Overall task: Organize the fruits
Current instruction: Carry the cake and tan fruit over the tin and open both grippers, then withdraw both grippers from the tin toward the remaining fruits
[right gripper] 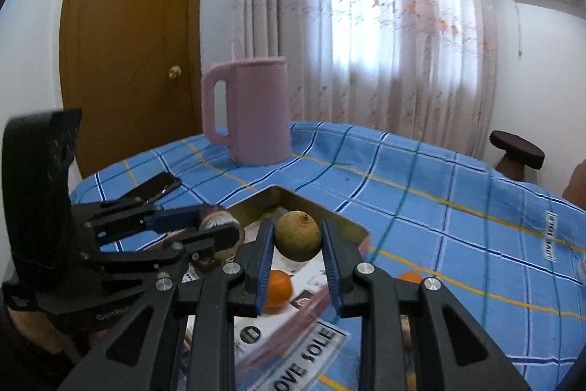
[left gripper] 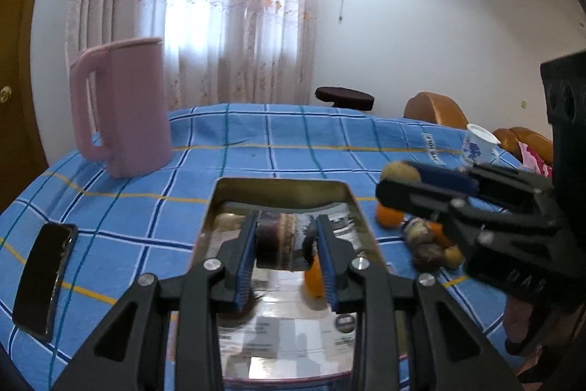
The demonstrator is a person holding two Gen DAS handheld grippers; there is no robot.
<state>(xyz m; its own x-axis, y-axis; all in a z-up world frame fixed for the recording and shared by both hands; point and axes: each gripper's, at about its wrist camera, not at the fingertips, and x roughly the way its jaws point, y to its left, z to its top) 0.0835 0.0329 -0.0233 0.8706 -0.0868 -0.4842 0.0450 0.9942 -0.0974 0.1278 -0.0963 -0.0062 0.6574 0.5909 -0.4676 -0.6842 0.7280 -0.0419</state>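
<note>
Gripping, left gripper [left gripper: 285, 240]: blue-padded fingers [left gripper: 244, 262] narrowly parted, pinching a dark purple fruit [left gripper: 280, 239] held above the tray [left gripper: 280, 187]; one orange [left gripper: 315, 277] lies in the tray beneath. Right gripper [right gripper: 297, 237]: fingers [right gripper: 265, 259] pinching a round brownish-green fruit [right gripper: 297, 235] over the tray's far corner, reaching in from the right. More fruit [left gripper: 421, 244] sits on the blue checked cloth [left gripper: 293, 141] right of the tray. Pink jug [left gripper: 122, 109], far left; phone [left gripper: 44, 277], near left.

A pink jug [left gripper: 122, 109] is set upright on a blue checked cloth [left gripper: 285, 141], with a dark phone [left gripper: 44, 277] laid flat nearer the edge. A small patterned cup [left gripper: 478, 143] is seen at the far right. A round stool [right gripper: 516, 149] is placed beyond the cloth, near a flowered curtain [right gripper: 366, 24] and a wooden door [right gripper: 135, 35].
</note>
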